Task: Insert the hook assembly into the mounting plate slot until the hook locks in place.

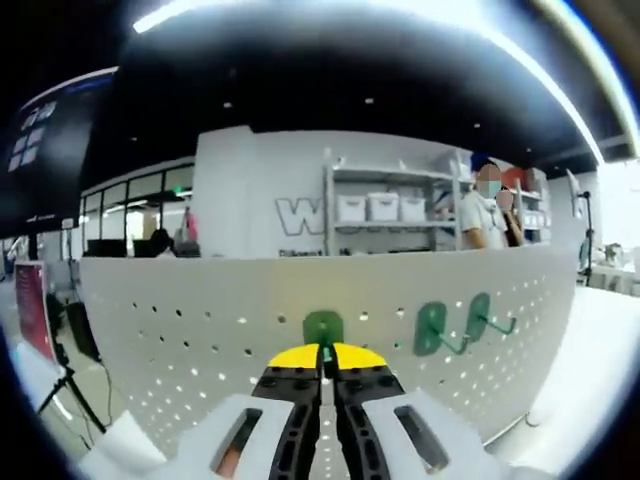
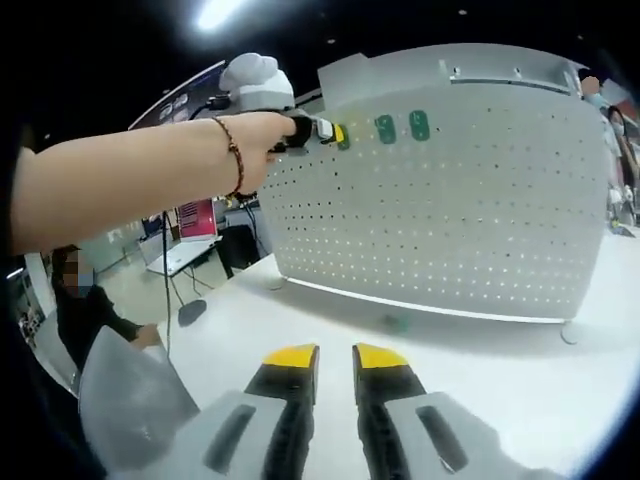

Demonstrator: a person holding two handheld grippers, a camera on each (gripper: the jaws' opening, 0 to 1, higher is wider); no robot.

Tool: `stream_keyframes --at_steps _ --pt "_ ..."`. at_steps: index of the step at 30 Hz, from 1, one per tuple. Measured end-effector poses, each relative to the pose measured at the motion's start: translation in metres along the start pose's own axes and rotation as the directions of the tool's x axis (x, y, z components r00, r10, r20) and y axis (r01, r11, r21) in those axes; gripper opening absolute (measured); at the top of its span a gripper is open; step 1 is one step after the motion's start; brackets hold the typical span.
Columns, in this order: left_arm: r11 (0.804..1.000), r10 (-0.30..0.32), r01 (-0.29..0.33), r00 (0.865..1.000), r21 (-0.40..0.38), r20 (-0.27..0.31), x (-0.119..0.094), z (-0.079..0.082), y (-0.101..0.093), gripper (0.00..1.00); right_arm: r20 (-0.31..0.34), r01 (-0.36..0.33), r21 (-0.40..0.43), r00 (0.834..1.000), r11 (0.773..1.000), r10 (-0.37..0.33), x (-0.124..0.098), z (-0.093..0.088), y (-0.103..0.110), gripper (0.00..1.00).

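Now | step: seating | left gripper (image 1: 326, 352) clamped on green hook (image 1: 323, 326), pressed at pegboard (image 1: 200, 320) upper edge beside two mounted hooks (image 1: 455, 325) | right gripper (image 2: 335, 352) idle, slightly parted, over tabletop (image 2: 480, 370) | next: likely push till locked.

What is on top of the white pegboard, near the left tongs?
Two green hooks hang on the pegboard face. The left tongs press a third green hook against it; its lower part is covered by the yellow tips, so locking cannot be judged.
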State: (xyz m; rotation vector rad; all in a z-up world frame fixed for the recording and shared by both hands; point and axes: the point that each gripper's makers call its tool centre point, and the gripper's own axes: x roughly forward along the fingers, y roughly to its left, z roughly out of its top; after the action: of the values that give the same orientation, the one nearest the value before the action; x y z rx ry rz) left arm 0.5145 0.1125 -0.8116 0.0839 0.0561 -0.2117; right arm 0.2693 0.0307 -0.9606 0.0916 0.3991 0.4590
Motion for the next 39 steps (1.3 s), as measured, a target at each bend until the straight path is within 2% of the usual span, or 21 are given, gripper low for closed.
stream_keyframes --at_steps 2,5,8,10,11,13,16,19,23,24,26,27,29,31,33,34,35,37,39 --pt "0.998 0.017 -0.016 1.000 0.063 -0.010 -0.002 0.001 0.001 0.05 0.007 0.002 -0.010 1.000 1.000 -0.002 -0.001 0.003 0.001 0.11" --pt "1.000 -0.005 0.005 1.000 -0.026 0.012 -0.007 0.008 0.001 0.18 0.019 0.006 -0.010 1.000 1.000 -0.006 -0.001 0.007 -0.001 0.11" --pt "1.000 -0.019 0.019 1.000 -0.010 0.002 -0.015 0.010 0.008 0.22 0.022 0.012 -0.001 1.000 1.000 -0.012 -0.001 0.007 -0.002 0.11" --pt "0.999 -0.039 0.039 0.999 -0.029 -0.009 -0.021 0.008 0.013 0.27 0.026 0.019 0.004 0.999 1.000 -0.019 -0.001 0.007 -0.004 0.11" --pt "0.999 -0.040 0.040 0.999 -0.028 -0.008 -0.025 0.006 0.019 0.30 0.029 0.022 0.005 0.999 1.000 -0.022 -0.002 0.008 -0.005 0.11" --pt "0.998 -0.053 0.052 0.997 -0.023 -0.049 -0.032 -0.005 0.025 0.33 0.034 0.029 0.007 0.999 1.000 -0.029 -0.002 0.009 -0.007 0.12" --pt "0.998 -0.066 0.066 0.992 -0.008 -0.104 -0.045 -0.021 0.036 0.32 0.035 0.038 0.006 0.999 0.999 -0.038 -0.002 0.009 -0.010 0.12" --pt "0.995 -0.091 0.084 0.987 -0.060 -0.136 -0.059 -0.033 0.043 0.36 0.038 0.046 0.010 0.998 0.999 -0.046 -0.003 0.009 -0.012 0.12" --pt "0.990 -0.124 0.111 0.978 -0.088 -0.169 -0.075 -0.045 0.046 0.43 0.033 0.049 0.004 0.998 0.999 -0.049 -0.002 0.006 -0.013 0.12" --pt "0.987 -0.143 0.127 0.971 -0.094 -0.191 -0.079 -0.052 0.045 0.43 0.031 0.049 0.003 0.998 0.999 -0.049 -0.002 0.004 -0.013 0.12" --pt "0.967 -0.212 0.164 0.943 -0.197 -0.258 -0.087 -0.070 0.037 0.45 0.024 0.050 -0.001 0.998 0.999 -0.050 -0.002 0.001 -0.014 0.12" --pt "0.959 -0.227 0.167 0.936 -0.228 -0.269 -0.091 -0.078 0.038 0.46 0.020 0.049 0.006 0.999 0.999 -0.049 -0.002 0.000 -0.014 0.12" --pt "0.960 -0.244 0.184 0.919 -0.210 -0.309 -0.099 -0.091 0.037 0.48 0.021 0.045 0.022 0.999 0.999 -0.046 -0.003 -0.001 -0.013 0.12" --pt "0.954 -0.267 0.202 0.908 -0.220 -0.323 -0.107 -0.099 0.034 0.51 0.013 0.044 0.014 0.999 0.999 -0.044 -0.003 -0.004 -0.012 0.12" --pt "0.930 -0.336 0.256 0.883 -0.264 -0.329 -0.117 -0.103 0.023 0.53 0.007 0.039 0.021 0.999 0.999 -0.039 -0.002 -0.006 -0.012 0.12" --pt "0.893 -0.391 0.287 0.877 -0.347 -0.279 -0.123 -0.100 0.013 0.54 0.000 0.030 0.041 1.000 0.999 -0.030 0.000 -0.008 -0.011 0.12" --pt "0.884 -0.413 0.298 0.859 -0.360 -0.302 -0.131 -0.106 0.011 0.57 -0.006 0.025 0.045 1.000 0.999 -0.025 0.001 -0.008 -0.010 0.12" --pt "0.893 -0.418 0.311 0.841 -0.326 -0.343 -0.141 -0.115 0.010 0.60 -0.006 0.022 0.038 1.000 0.999 -0.022 0.004 -0.008 -0.010 0.13" --pt "0.886 -0.430 0.317 0.835 -0.339 -0.344 -0.148 -0.118 0.009 0.64 -0.012 0.022 0.037 1.000 0.999 -0.021 0.008 -0.010 -0.012 0.13"
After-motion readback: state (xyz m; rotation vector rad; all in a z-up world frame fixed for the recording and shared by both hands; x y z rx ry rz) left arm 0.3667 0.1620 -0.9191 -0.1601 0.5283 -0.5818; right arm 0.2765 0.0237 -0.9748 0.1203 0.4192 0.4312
